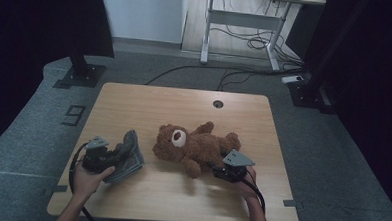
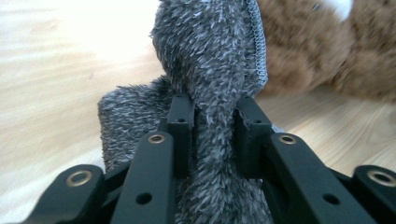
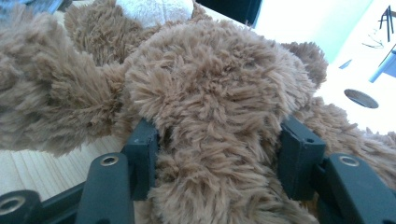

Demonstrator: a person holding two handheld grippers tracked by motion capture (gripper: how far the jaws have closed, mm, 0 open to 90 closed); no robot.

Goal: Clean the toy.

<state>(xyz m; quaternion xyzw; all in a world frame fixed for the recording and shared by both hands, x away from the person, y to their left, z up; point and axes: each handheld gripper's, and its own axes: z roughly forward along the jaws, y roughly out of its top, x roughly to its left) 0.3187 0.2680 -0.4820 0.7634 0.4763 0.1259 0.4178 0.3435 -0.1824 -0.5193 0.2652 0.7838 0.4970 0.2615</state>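
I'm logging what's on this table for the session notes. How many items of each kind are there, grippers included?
Brown teddy bear: 1
Grey fuzzy cloth: 1
Handheld grippers: 2, the left gripper clamped on the cloth, the right gripper around a limb of the bear
Total: 4

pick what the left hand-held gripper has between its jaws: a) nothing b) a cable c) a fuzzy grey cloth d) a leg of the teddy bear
c: in the left gripper view the left hand-held gripper has its jaws on either side of a fold of the fuzzy grey cloth, pressing on it; the brown teddy bear lies beside it on the table.
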